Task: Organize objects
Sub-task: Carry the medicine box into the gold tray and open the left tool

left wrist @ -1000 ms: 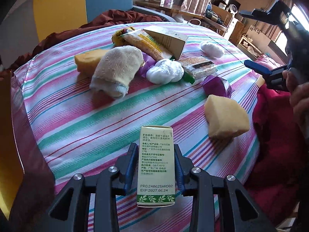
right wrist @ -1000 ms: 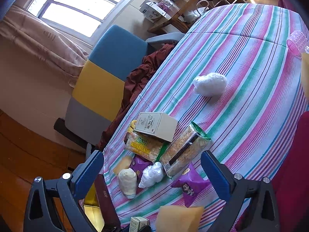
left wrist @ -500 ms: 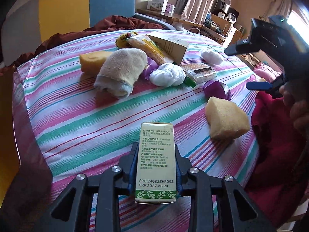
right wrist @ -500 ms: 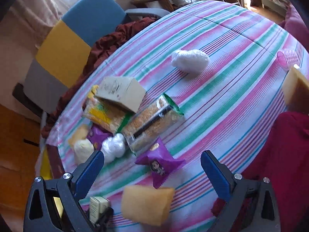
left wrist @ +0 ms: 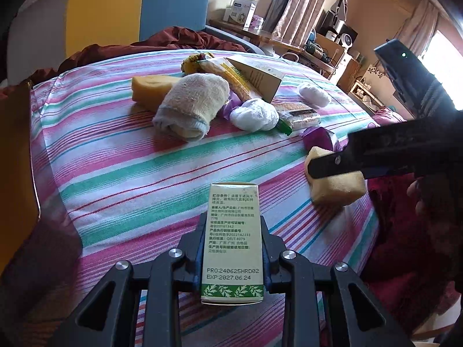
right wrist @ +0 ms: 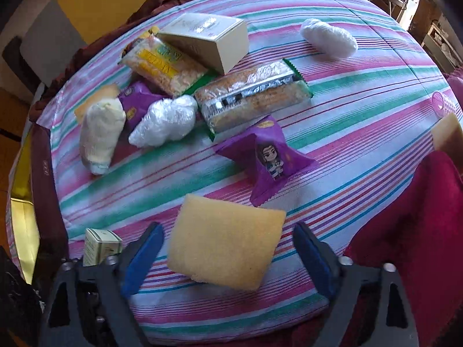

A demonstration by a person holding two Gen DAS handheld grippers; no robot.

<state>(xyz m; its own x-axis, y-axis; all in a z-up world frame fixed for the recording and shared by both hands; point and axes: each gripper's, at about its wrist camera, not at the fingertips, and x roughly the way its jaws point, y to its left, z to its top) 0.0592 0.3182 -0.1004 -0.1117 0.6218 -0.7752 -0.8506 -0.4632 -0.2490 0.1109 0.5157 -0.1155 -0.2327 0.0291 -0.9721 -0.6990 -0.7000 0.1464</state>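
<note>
My left gripper (left wrist: pixel 233 248) clamps the small green-and-cream carton (left wrist: pixel 232 241); right gripper (right wrist: pixel 227 256), jaws just closing, not touching, straddles the soft yellow foam sponge (right wrist: pixel 225 241) at the table edge—I'd pinch mid-sides gently.

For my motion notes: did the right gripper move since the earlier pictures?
Yes. The right gripper came down toward the striped tablecloth and now straddles the yellow sponge, its jaws closing without touching it.

a home: striped tablecloth (left wrist: pixel 121 156), curtains (left wrist: pixel 301 3), armchair (left wrist: pixel 139 8).
</note>
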